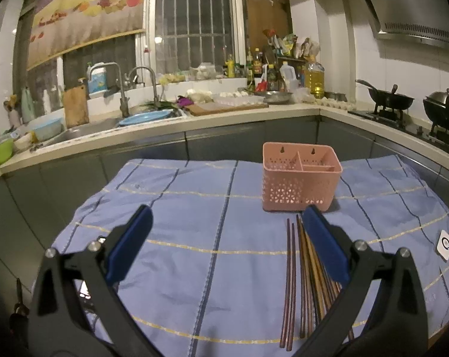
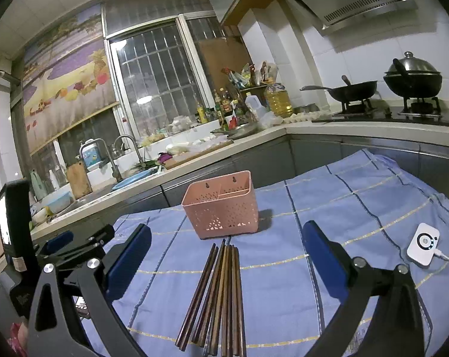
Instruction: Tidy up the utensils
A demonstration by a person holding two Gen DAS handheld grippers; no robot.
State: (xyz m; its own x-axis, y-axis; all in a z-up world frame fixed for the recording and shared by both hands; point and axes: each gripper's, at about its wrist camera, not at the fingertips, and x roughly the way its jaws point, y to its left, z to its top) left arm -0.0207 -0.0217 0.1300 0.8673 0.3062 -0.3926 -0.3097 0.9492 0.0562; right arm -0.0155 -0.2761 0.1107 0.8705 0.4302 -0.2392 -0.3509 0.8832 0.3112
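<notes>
Several wooden chopsticks [image 2: 221, 294] lie side by side on the blue checked cloth, pointing at a pink perforated utensil basket [image 2: 223, 205] with compartments. In the left wrist view the chopsticks [image 1: 299, 285] lie at the right, partly under my right finger, and the basket [image 1: 300, 177] stands beyond them. My left gripper [image 1: 227, 235] is open and empty above the cloth, left of the chopsticks. My right gripper [image 2: 227, 250] is open and empty, held above the chopsticks with them between its fingers. The left gripper [image 2: 75, 244] also shows at the left of the right wrist view.
A white round-dial device [image 2: 422, 244] with a cable lies on the cloth [image 2: 343, 208] at the right. Behind is a kitchen counter with a sink [image 1: 84, 131], cutting board, bottles, and two woks on the stove [image 2: 382, 113].
</notes>
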